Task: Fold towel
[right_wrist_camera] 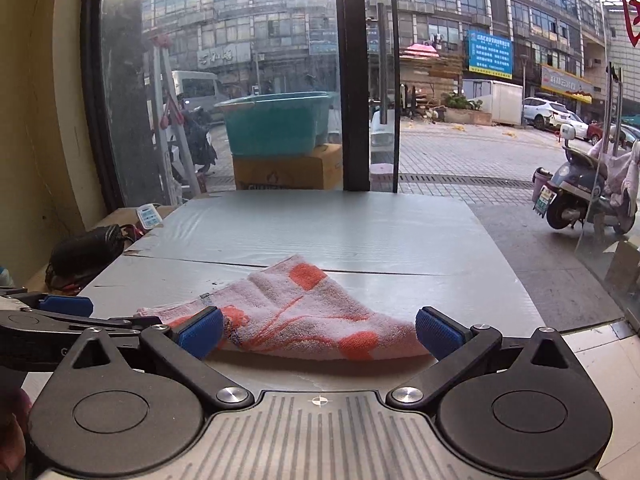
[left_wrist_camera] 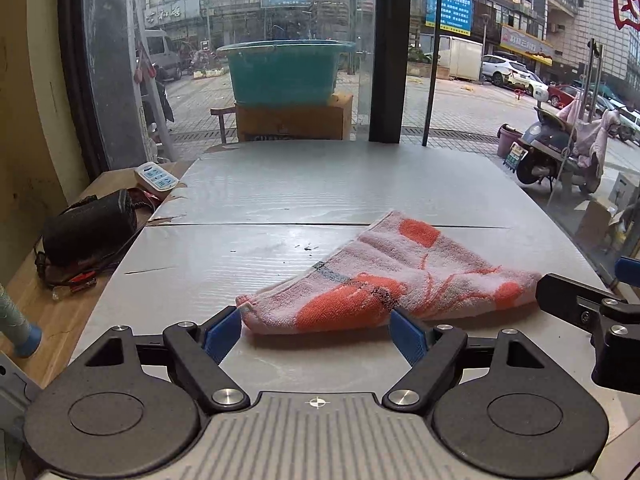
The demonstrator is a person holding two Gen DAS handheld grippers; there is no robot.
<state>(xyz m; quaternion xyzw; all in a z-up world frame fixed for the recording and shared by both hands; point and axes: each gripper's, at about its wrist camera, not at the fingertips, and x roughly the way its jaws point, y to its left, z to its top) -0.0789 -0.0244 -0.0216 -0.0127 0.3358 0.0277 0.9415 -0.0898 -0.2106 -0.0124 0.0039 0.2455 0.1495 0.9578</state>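
Terry cloth, pink-white with orange patches: towel [left_wrist_camera: 384,280], folded into a thick wedge, is lying on the near half of the grey corrugated tabletop [left_wrist_camera: 288,184], just beyond both tools.

Left gripper [left_wrist_camera: 316,332]: blue pads are standing apart, nothing is sitting between them, and they are hovering just short of the towel's near edge.

Right gripper [right_wrist_camera: 320,334]: pads are spread wide and empty, framing the towel's near fold without pressing on it. In the left wrist view its black linkage is showing at the right edge; in the right wrist view the left tool's arm is reaching in from the left.

Seam across the tabletop is running under the towel's far corner.

Black charger brick [left_wrist_camera: 88,228] with trailing wires is resting on the wooden ledge left of the table, well apart from the towel.

White power strip [left_wrist_camera: 156,176] is lying behind it, near the table's far left corner.

Teal plastic tub [left_wrist_camera: 284,72] is sitting on a cardboard box [left_wrist_camera: 292,120] beyond the table's far edge.

Nothing is standing between either tool and the towel.

Scooter [left_wrist_camera: 560,148] under a pink cover is parked outside the glass, right.
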